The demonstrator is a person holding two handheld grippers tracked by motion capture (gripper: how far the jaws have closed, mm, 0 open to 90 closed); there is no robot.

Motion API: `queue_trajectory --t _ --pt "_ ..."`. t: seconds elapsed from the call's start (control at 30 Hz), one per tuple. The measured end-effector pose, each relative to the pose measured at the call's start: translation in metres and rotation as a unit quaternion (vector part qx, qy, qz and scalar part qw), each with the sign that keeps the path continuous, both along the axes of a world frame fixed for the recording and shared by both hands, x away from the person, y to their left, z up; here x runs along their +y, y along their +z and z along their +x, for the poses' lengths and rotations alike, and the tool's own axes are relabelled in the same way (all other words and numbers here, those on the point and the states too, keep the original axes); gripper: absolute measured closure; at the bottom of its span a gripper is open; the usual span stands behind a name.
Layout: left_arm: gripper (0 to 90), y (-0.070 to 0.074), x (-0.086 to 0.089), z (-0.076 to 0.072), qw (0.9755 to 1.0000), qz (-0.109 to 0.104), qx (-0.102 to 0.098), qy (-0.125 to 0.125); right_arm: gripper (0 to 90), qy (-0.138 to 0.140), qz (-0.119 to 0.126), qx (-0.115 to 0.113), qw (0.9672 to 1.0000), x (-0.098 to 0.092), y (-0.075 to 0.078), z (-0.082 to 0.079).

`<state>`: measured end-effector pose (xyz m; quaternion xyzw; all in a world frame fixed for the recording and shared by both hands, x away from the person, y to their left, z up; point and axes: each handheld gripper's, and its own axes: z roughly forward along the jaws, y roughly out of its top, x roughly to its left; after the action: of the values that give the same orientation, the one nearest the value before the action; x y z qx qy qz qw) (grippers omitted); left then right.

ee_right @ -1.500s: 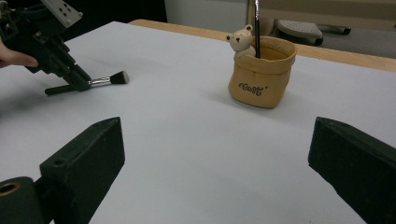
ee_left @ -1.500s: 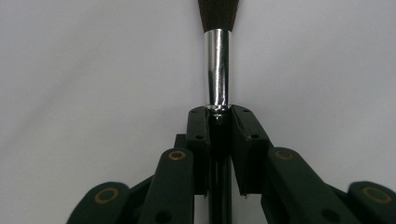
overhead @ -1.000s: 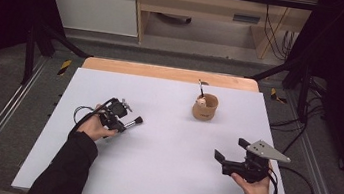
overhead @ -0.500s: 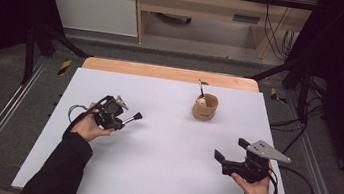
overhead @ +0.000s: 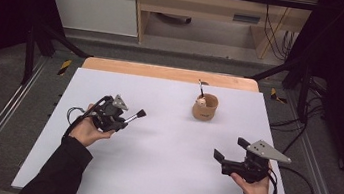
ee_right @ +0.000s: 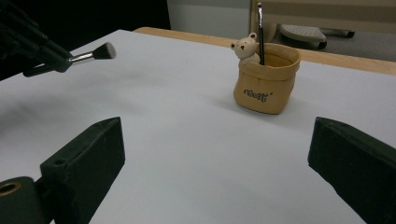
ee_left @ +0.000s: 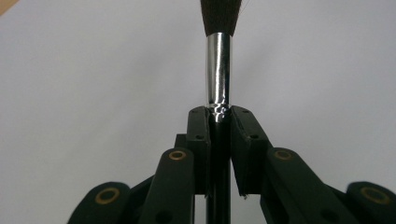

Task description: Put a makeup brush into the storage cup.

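Brush (overhead: 135, 116) first: your left gripper (overhead: 116, 118) is clamped on its black handle, the jaws pressed together just below the silver ferrule, as the left gripper view shows plainly (ee_left: 218, 70). Compared with a second ago, you have raised that hand off the white table (overhead: 159, 176) and carried it a little toward the left edge, so the brush now hangs in the air with its bristles pointing right and slightly far, toward the holder. The grip looks unchanged across that lift, which suggests the brush is secure and will not slip on the way.

Your right gripper (overhead: 227, 150) has not moved. It rests near the right front of the table with its jaws wide apart and nothing between them, looking straight at the tan sack-shaped holder (ee_right: 266, 79).

That holder stands on the far right part of the table, well apart from both grippers. A small bear figure (ee_right: 245, 46) sits at its rim and one thin brush (ee_right: 259, 32) already stands upright inside it.

You appear to be in the carry stage: the pick-up is done and the brush has still to travel right and far to reach the holder. You will likely need to tip it upright before lowering it in, and to keep clear of the standing brush and the bear so the light holder does not topple.
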<state>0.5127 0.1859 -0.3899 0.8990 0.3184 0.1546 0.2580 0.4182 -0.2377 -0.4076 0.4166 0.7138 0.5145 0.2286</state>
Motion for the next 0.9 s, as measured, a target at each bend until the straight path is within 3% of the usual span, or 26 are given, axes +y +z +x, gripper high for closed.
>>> queue_trajectory --t 0.23,0.63,0.9 --pt "78.2 0.005 -0.002 -0.012 0.9994 -0.025 -0.024 0.001 4.5 -0.001 0.005 -0.001 1.0 0.001 0.001 0.0" --pt "78.2 0.007 -0.005 -0.031 0.9977 -0.051 -0.045 0.006 4.5 0.002 0.012 0.0 0.9999 0.004 0.002 -0.001" --pt "78.2 0.006 -0.006 -0.044 0.9938 -0.089 -0.063 0.021 4.5 0.003 0.017 0.001 0.9998 0.006 0.002 0.0"
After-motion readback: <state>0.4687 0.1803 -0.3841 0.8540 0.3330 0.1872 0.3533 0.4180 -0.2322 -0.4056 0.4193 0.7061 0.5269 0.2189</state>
